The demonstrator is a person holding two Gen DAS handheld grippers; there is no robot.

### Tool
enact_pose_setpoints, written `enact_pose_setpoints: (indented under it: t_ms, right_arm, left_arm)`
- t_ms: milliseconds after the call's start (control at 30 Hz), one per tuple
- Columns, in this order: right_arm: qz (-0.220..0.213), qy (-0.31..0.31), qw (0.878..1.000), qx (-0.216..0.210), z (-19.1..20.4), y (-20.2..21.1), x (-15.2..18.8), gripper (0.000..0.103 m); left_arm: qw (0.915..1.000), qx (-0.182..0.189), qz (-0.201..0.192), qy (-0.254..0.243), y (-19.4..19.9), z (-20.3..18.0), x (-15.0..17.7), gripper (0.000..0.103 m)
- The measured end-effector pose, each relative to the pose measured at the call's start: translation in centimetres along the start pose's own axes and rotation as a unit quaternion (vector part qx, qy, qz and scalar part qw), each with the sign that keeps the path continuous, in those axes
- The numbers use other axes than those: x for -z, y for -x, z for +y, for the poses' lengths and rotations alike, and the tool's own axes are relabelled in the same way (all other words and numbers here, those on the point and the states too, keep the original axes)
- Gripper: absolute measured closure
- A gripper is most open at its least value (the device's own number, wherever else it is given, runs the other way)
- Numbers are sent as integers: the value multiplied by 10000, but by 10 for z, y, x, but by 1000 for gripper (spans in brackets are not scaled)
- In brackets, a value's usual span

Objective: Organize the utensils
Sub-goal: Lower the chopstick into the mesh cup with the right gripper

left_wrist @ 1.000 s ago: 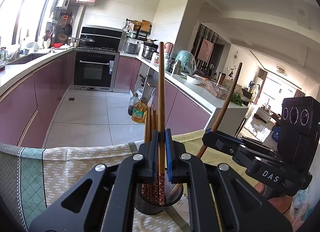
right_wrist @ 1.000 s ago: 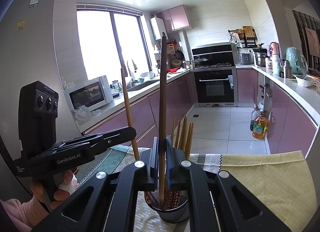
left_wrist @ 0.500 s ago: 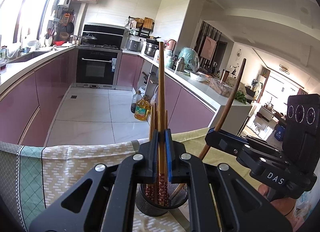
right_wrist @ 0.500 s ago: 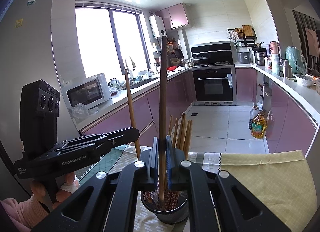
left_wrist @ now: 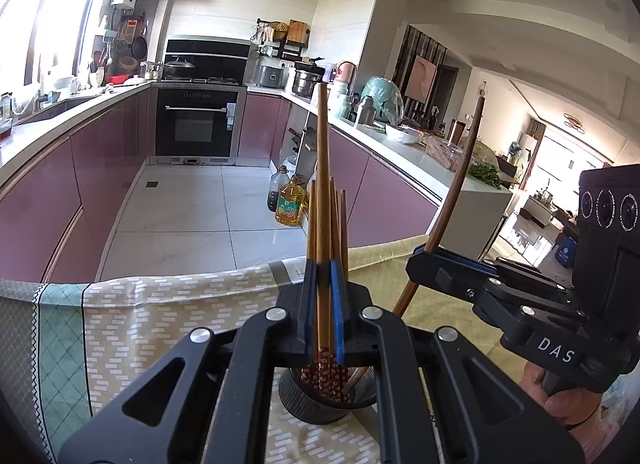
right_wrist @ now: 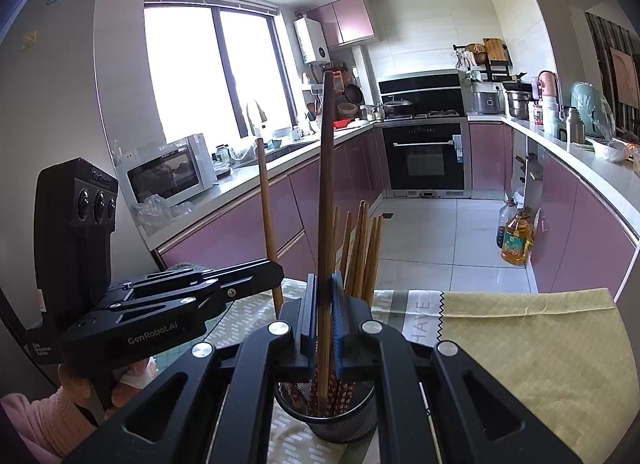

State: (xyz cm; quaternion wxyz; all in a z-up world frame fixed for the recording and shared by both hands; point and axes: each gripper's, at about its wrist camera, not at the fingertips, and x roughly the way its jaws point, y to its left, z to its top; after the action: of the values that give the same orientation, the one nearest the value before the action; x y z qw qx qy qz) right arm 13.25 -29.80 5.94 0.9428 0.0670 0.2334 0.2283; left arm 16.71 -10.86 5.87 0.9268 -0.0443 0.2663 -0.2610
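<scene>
A black mesh holder (left_wrist: 320, 404) stands on the patterned tablecloth with several wooden chopsticks (left_wrist: 339, 220) upright in it. My left gripper (left_wrist: 323, 264) is shut on a light wooden chopstick (left_wrist: 322, 168), held upright with its patterned lower end inside the holder. To its right, my right gripper (left_wrist: 420, 254) grips a dark brown chopstick (left_wrist: 460, 184) that leans toward the holder. The right wrist view has my right gripper (right_wrist: 325, 278) shut on that dark chopstick (right_wrist: 327, 168) above the holder (right_wrist: 340, 428). There the left gripper (right_wrist: 276, 268) holds the light chopstick (right_wrist: 266, 200).
The tablecloth (left_wrist: 140, 316) covers a table whose far edge drops to the tiled kitchen floor. Oil bottles (left_wrist: 289, 204) stand on the floor by the pink cabinets. A microwave (right_wrist: 168, 174) sits on the left counter. A person's hand (left_wrist: 560, 396) holds each gripper's handle.
Both grippers stay shut on their chopsticks over the holder. The left wrist view has swung slightly, and the dark chopstick now stands a little more upright and higher in it.
</scene>
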Motion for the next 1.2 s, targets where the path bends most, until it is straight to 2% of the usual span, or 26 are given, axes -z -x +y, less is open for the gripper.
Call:
enact_pose_setpoints:
  t_ms: [767,1200]
  right_arm:
    - [315,-7,9995,-46,-3,-22,11,97]
    - [489,-16,9988,-52,-1,-34,18,97]
  left_arm:
    - [9993,-67,364,-78,-19,7,24,95]
    - [9990,-71,404,-159,-22,2,25,95]
